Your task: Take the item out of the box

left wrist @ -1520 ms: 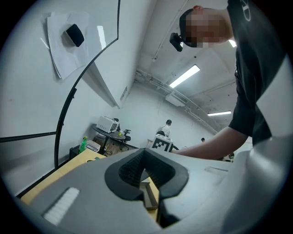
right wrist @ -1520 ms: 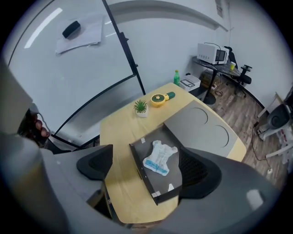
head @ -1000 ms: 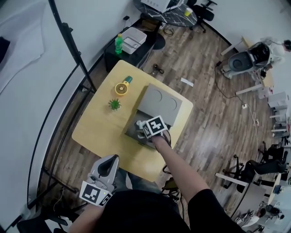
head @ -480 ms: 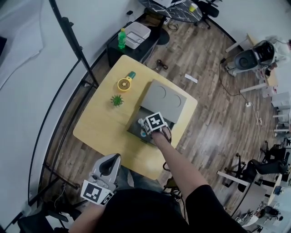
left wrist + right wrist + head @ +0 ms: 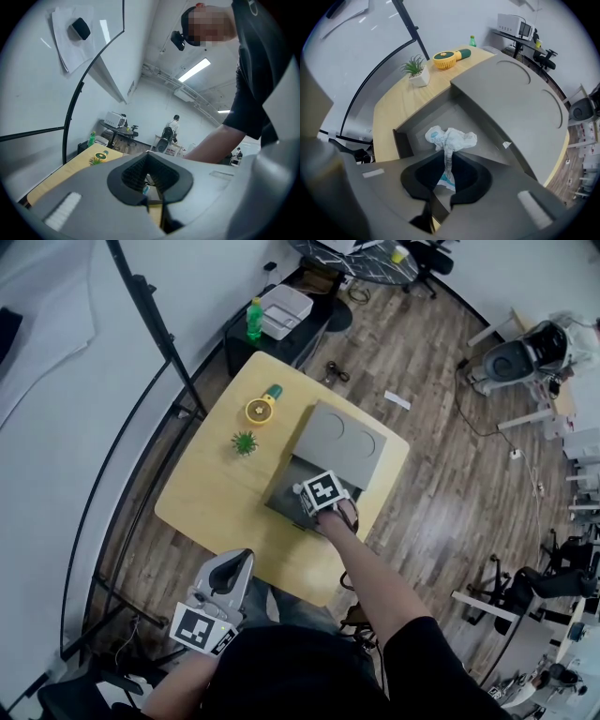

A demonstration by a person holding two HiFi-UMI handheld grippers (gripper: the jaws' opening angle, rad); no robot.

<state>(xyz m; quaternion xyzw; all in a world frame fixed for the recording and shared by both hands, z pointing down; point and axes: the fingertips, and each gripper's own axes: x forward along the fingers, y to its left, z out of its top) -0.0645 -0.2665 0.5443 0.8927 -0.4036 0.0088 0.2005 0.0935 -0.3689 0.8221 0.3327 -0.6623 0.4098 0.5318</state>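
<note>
An open grey box (image 5: pixel 281 486) sits on the yellow table, its lid (image 5: pixel 342 442) folded back. My right gripper (image 5: pixel 307 508) reaches down into it. In the right gripper view a crumpled white packet with blue print (image 5: pixel 450 139) lies on the box floor (image 5: pixel 422 123). The right gripper (image 5: pixel 447 176) has its jaws closing, and they pinch the packet's near end thin between them. In the head view the gripper hides the packet. My left gripper (image 5: pixel 231 568) hangs off the table's near edge, well away from the box. In its own view the left gripper (image 5: pixel 147 180) has its jaws together, holding nothing.
A small potted plant (image 5: pixel 245 442) and a yellow hand fan (image 5: pixel 260 409) stand on the table (image 5: pixel 216 507) left of the box. A black curved pole (image 5: pixel 150 315) rises at the left. A green bottle (image 5: pixel 252 320) stands on a side stand behind the table.
The right gripper stays down in the box and has shifted slightly. The pale item seen beside it earlier is now covered. The left gripper has barely moved.
</note>
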